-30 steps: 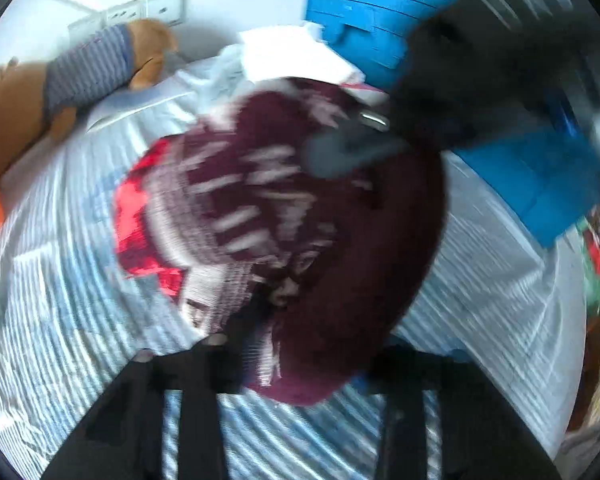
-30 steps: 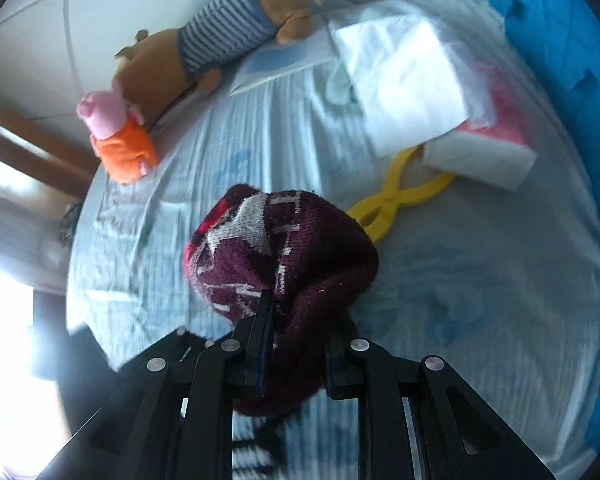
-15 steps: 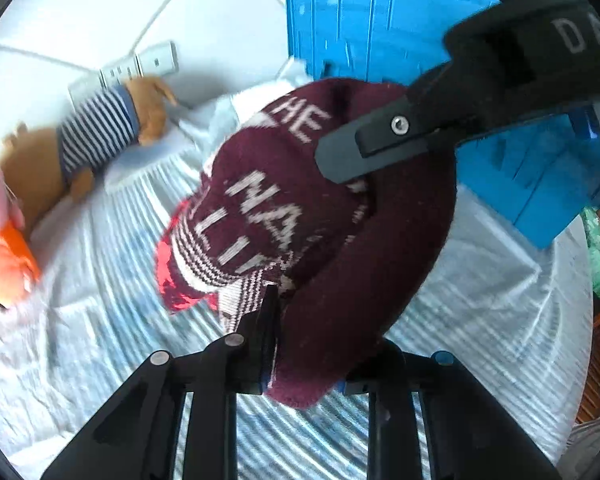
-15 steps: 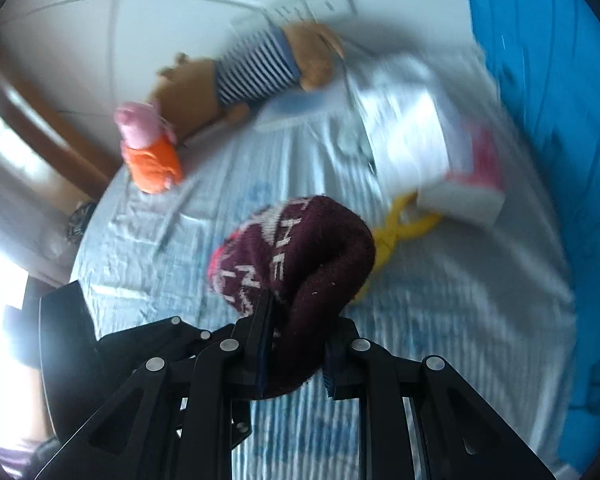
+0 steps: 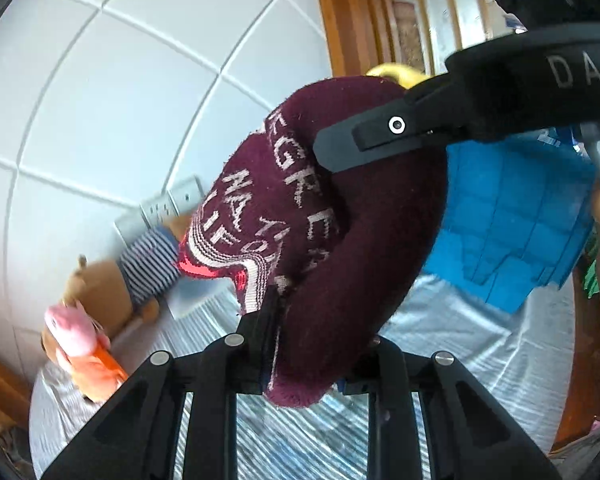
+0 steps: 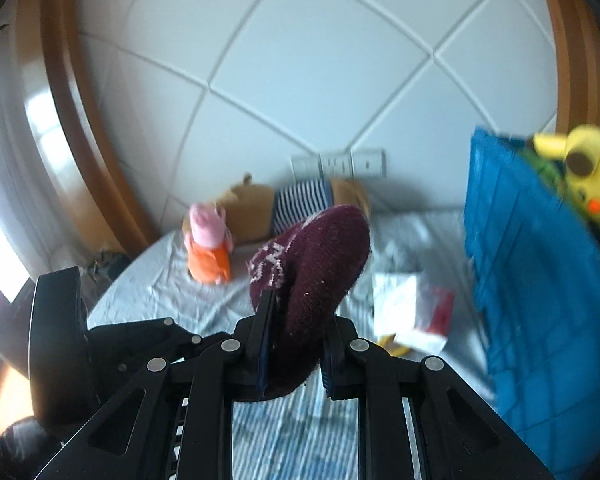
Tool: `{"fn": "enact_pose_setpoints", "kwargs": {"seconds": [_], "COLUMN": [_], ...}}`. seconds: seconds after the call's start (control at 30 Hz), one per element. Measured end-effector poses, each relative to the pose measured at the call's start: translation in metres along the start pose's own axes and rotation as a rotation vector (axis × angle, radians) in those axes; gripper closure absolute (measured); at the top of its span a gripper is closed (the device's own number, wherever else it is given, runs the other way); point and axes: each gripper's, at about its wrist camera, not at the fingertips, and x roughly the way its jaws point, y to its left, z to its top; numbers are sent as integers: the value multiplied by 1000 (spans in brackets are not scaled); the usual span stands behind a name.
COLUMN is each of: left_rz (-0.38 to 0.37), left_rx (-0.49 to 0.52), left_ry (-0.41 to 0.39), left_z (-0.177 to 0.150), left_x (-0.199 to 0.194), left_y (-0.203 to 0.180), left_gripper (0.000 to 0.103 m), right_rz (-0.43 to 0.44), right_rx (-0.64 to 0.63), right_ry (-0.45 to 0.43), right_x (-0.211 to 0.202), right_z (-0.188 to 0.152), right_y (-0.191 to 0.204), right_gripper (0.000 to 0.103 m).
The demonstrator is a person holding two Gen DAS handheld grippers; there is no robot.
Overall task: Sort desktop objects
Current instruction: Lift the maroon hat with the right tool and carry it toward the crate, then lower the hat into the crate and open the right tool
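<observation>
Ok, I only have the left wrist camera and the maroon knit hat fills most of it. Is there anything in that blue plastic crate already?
Observer: Yes. The right wrist view shows a yellow plush toy sticking out of the top of the blue plastic crate.
Operator: What else am I missing?
Observer: A white tissue pack lies on the striped cloth, between the maroon knit hat and the crate.
Operator: And the other grip?
Observer: The right gripper has both jaws shut on the hat's lower edge.
</observation>
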Motion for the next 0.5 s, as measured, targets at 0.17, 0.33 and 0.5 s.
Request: {"fn": "enact_pose_setpoints", "kwargs": {"seconds": [0.17,0.33,0.5], "left_rz": [1,-13,-35], "left_rx": [56,110,181], "left_ry": [-52,-90,-135], "left_z": [24,52,112], "left_x": [-33,-46,-41], "left_y": [-9,-15,-49], "left_gripper": [81,81,81], "right_rz": [-16,-37,-84], "right_rx": [-11,2,25], "right_ry": [-85,-142,-208], "right_x": [-42,-77,-117], "right_z": [13,22,36], "right_y": [11,13,0], "right_gripper": [84,84,84]}}
